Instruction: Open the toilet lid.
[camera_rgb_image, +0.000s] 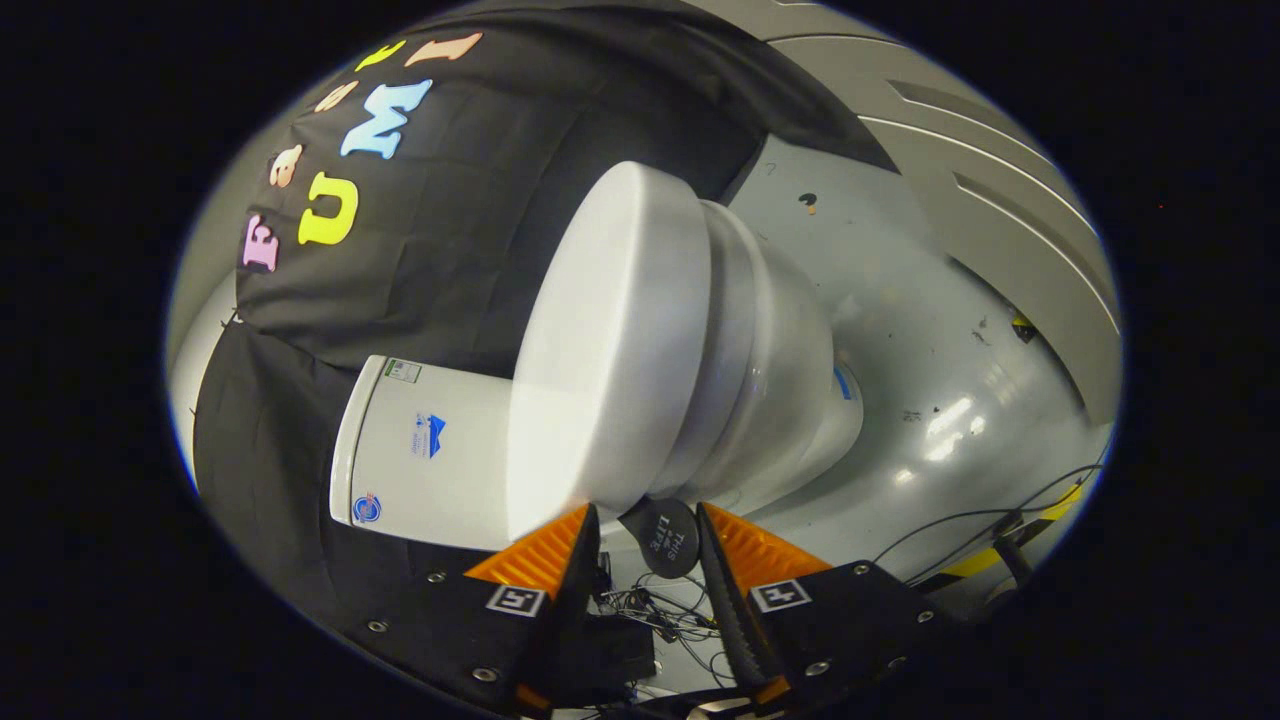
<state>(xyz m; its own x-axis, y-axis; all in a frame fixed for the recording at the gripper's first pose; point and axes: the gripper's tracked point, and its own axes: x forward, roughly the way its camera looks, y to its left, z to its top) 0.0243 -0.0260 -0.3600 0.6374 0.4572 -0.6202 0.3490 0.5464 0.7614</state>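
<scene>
gripper (648, 520) lining up on a closed toilet lid (610, 340)

at the bottom of the frame the fingers are standing partly apart, holding nothing, and pointing at the lid's near rim, likely to catch its edge. the lid is lying flat on the bowl (770, 380) at centre frame, with the tank (430, 450) at lower left.
</scene>
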